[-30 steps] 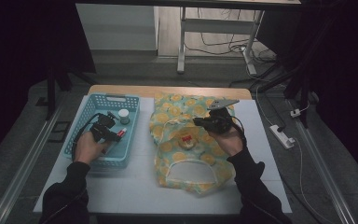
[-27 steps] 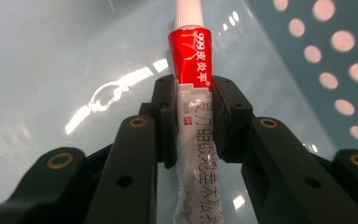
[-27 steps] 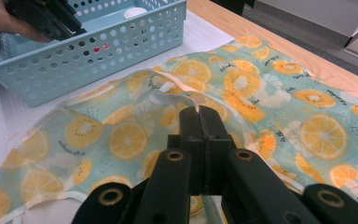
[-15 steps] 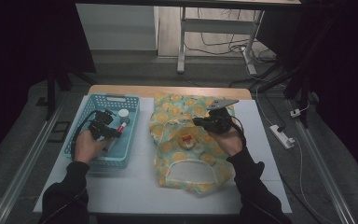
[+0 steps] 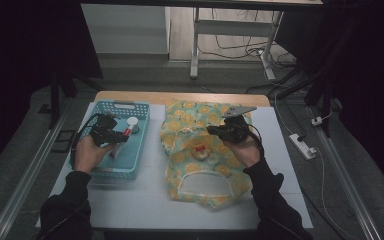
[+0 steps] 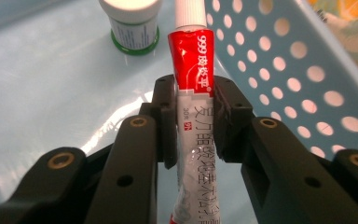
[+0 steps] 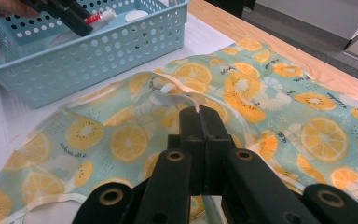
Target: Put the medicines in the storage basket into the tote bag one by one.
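Observation:
A red and white ointment tube (image 6: 193,56) stands cap-up between the jaws of my left gripper (image 6: 193,88), which is shut on its middle. In the high view this gripper (image 5: 116,136) holds the tube (image 5: 125,134) over the blue basket (image 5: 115,105). My right gripper (image 7: 199,114) is shut on the white strap (image 7: 177,91) of the citrus-print cloth bag (image 7: 242,79). That bag (image 5: 200,180) lies flat at the table's middle, with the right gripper (image 5: 215,131) over its upper part.
A small white bottle with a green base (image 6: 133,23) stands on the basket floor beyond the tube, near the perforated wall (image 6: 279,60). The basket (image 7: 98,46) sits just left of the bag. A power strip (image 5: 302,146) lies off the table's right edge.
My left gripper has risen a little with the tube in it, above the basket floor. The right gripper and the bag have stayed put.

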A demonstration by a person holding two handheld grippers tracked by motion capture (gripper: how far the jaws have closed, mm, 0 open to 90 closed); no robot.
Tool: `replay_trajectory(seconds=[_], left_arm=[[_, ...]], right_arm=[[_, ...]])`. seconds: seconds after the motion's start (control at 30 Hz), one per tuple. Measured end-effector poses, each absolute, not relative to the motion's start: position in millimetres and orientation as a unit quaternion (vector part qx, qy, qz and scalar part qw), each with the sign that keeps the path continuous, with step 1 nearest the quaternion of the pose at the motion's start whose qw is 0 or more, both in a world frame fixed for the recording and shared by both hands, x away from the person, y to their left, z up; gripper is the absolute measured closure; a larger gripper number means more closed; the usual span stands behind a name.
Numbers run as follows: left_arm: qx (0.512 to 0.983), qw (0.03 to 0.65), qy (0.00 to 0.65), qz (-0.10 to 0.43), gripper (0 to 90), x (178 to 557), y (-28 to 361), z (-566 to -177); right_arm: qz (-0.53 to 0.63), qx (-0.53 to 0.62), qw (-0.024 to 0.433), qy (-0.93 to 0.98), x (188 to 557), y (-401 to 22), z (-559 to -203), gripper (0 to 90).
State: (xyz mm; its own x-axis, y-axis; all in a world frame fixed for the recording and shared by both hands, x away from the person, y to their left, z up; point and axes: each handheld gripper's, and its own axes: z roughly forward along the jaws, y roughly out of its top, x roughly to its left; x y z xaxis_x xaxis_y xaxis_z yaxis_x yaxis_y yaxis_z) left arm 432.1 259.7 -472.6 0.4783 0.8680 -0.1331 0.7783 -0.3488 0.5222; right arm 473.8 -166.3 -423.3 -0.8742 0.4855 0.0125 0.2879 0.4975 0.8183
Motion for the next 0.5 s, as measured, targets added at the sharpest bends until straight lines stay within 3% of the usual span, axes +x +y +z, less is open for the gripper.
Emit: replay_trajectory(seconds=[0.5], left_arm=[[0.815,0.291,0.496,0.068,72.2,428,251,-442]], right_arm=[[0.451,0.229,0.105,0.856,474,-167,-422,90.0]])
